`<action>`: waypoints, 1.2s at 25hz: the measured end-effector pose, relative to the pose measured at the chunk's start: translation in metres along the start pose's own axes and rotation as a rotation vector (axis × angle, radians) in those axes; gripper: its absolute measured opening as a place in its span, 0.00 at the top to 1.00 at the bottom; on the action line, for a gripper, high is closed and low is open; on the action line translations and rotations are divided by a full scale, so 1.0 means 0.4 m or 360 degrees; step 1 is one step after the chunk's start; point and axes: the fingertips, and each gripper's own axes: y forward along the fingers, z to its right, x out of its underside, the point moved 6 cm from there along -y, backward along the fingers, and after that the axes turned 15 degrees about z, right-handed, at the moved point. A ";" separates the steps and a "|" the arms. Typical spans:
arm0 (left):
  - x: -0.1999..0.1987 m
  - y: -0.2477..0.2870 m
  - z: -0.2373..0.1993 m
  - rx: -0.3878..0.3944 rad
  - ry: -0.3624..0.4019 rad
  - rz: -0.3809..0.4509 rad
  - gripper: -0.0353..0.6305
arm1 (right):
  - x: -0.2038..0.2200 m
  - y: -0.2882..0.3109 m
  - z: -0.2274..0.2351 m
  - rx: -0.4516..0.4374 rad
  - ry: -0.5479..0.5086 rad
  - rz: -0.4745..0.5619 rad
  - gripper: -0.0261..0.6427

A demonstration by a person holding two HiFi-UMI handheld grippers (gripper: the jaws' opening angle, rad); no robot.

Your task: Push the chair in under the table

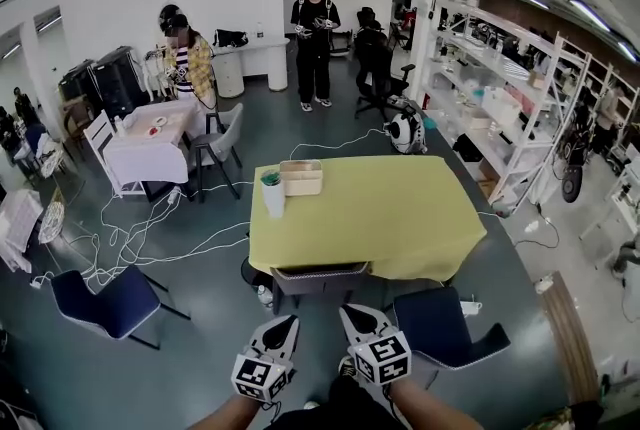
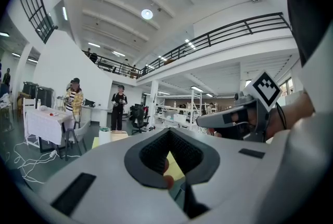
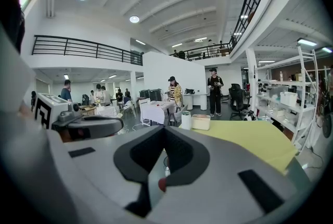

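A yellow-clothed table [image 1: 390, 218] stands in the middle of the head view. A dark grey chair [image 1: 318, 280] sits at its near edge, its seat partly under the cloth. My left gripper [image 1: 289, 321] and right gripper [image 1: 348, 312] hang side by side just short of the chair's back, not touching it. Both are shut with nothing between the fingers. In the left gripper view my left gripper [image 2: 167, 165] points level, with my right gripper [image 2: 229, 119] beside it. In the right gripper view my right gripper [image 3: 162, 165] looks over the table [image 3: 250, 139].
A white cup [image 1: 273, 193] and a wooden box [image 1: 301, 177] stand on the table's far left. Blue chairs stand at the near right [image 1: 440, 326] and near left [image 1: 105, 303]. Cables [image 1: 130, 238] trail over the floor at left. Shelving [image 1: 500, 98] lines the right; people stand beyond.
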 end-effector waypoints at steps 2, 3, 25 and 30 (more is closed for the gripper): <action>0.002 -0.017 0.012 0.0000 -0.0004 0.0000 0.93 | 0.002 -0.021 -0.011 0.0001 -0.0003 -0.0004 0.94; 0.002 -0.024 0.018 0.0000 -0.0004 0.0000 0.93 | 0.002 -0.031 -0.015 0.0003 -0.0004 -0.0005 0.94; -0.008 -0.157 0.199 -0.0112 -0.0010 0.0011 0.93 | 0.045 -0.238 -0.094 -0.0113 0.0053 -0.0057 0.94; -0.005 -0.196 0.271 -0.0151 -0.0004 0.0013 0.93 | 0.051 -0.306 -0.100 -0.0150 0.0057 -0.0055 0.94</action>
